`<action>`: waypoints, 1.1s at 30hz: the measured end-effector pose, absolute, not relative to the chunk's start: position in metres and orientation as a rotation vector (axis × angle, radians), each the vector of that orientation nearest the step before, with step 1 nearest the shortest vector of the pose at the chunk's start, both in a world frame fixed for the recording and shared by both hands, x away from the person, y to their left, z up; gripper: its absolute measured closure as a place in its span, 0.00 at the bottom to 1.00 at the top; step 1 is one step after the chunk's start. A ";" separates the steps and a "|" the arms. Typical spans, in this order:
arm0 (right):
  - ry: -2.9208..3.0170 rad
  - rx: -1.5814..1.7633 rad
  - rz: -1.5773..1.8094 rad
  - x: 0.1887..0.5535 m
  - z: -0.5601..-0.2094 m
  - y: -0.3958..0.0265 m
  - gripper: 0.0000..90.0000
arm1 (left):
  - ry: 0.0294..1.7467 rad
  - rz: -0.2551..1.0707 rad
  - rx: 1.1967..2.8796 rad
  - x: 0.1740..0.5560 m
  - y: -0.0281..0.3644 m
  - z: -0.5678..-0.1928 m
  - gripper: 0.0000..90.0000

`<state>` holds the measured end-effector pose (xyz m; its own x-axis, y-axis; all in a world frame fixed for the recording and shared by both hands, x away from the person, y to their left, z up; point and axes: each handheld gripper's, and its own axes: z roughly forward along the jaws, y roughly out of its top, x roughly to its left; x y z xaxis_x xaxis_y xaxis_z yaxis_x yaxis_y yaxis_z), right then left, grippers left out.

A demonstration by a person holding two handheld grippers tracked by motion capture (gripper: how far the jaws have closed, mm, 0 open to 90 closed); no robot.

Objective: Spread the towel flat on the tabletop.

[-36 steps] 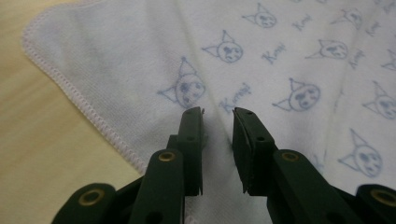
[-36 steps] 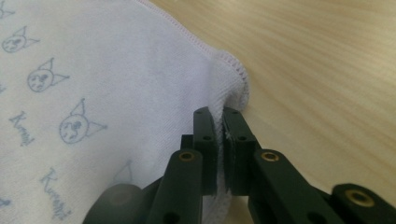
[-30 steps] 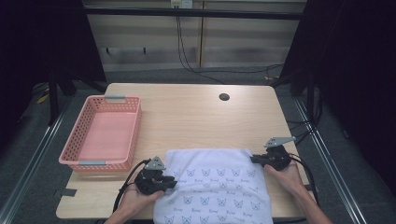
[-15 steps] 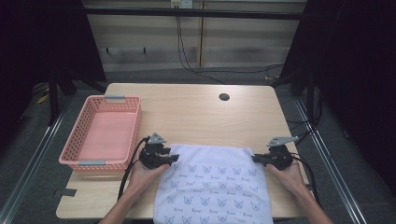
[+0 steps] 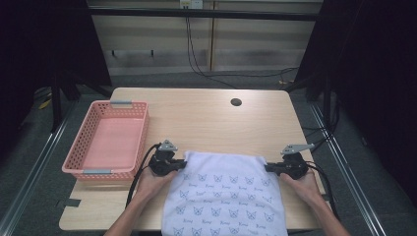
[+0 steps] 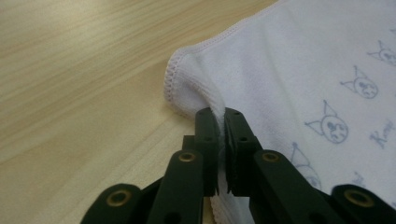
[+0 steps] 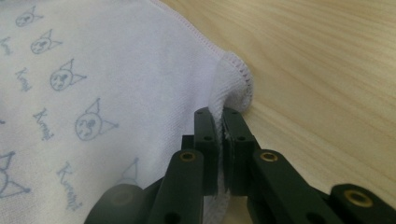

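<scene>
I'm working in what looks like a lab recording bay, not a home. My light wooden table (image 5: pixel 206 118) stands on a grey floor between dark curtains (image 5: pixel 46 44), metal rails (image 5: pixel 34 167) flank it, and cables (image 5: pixel 196 54) hang down the panelled back wall (image 5: pixel 147 44).

One white towel (image 5: pixel 226 196) with printed cat faces, one pink basket (image 5: pixel 105 142), one wooden table (image 5: pixel 206 118) and two grippers, left (image 5: pixel 181 165) and right (image 5: pixel 269 168), are counted.
</scene>
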<state>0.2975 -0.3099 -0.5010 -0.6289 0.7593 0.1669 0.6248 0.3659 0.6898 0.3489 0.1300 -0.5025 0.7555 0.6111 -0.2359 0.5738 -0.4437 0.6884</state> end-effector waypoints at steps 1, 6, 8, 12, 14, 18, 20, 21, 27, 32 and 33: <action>2.440 1.256 1.130 0.298 -0.500 -0.311 0.96 | 0.881 0.051 2.154 0.350 0.132 -0.502 0.97; 2.347 1.275 1.267 0.304 -0.481 -0.318 0.96 | 0.881 0.056 2.066 0.354 0.141 -0.484 0.97; 2.304 1.274 1.316 0.309 -0.471 -0.319 0.96 | 0.875 0.073 2.015 0.355 0.142 -0.472 0.97; 2.250 1.244 1.389 0.318 -0.450 -0.318 0.96 | 0.849 0.091 1.962 0.362 0.146 -0.449 0.97; 2.233 1.233 1.417 0.323 -0.441 -0.318 0.97 | 0.840 0.113 1.957 0.366 0.147 -0.439 0.97; 2.174 1.225 1.474 0.333 -0.419 -0.322 0.97 | 0.836 0.158 1.919 0.376 0.151 -0.419 0.97; 2.141 1.218 1.510 0.338 -0.408 -0.326 0.97 | 0.836 0.175 1.896 0.382 0.154 -0.408 0.97; 2.128 1.216 1.517 0.340 -0.402 -0.327 0.97 | 0.829 0.189 1.895 0.384 0.155 -0.403 0.97; 2.072 1.183 1.545 0.360 -0.369 -0.330 0.97 | 0.817 0.240 1.837 0.399 0.161 -0.376 0.97; 2.071 1.197 1.513 0.385 -0.358 -0.320 0.97 | 0.832 0.268 1.807 0.413 0.165 -0.366 0.97; 2.073 1.198 1.509 0.390 -0.355 -0.318 0.97 | 0.839 0.266 1.796 0.415 0.167 -0.363 0.97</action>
<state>0.3901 -0.3176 -0.3551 -0.6019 0.7688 0.2160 0.4416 0.0952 0.8921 0.4150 0.1666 -0.3634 0.7259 0.6544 -0.2118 0.4123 -0.1674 0.8955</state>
